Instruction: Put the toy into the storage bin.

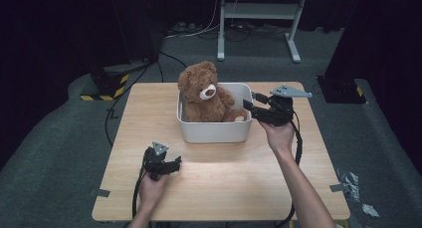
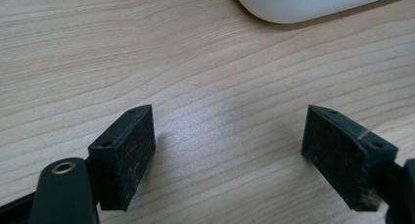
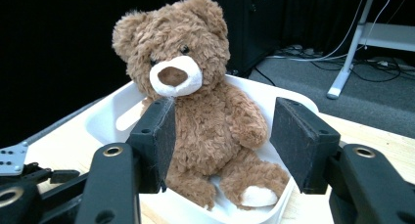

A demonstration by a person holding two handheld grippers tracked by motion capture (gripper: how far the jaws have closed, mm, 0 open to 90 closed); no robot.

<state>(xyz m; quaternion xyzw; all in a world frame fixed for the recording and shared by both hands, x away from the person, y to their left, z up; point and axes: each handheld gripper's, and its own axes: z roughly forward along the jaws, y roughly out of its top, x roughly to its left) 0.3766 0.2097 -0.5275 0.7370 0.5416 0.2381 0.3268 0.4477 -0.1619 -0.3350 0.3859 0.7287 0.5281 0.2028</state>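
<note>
The right gripper (image 1: pixel 249 108) holds its fingers (image 3: pixel 155 145) apart just before the seated teddy bear (image 3: pixel 195 111), framing its body for a grasp; the left gripper (image 2: pixel 227 155), fingers apart, idles over bare counter (image 2: pixel 195 62).

You're working in a lab or recording studio: black curtains (image 1: pixel 45 29) all round, grey carpet (image 1: pixel 45 153), hazard-striped stand base (image 1: pixel 107 86), cables (image 1: pixel 199 31) by a white metal frame (image 1: pixel 259 11), one lone wooden table (image 1: pixel 219 188).
</note>
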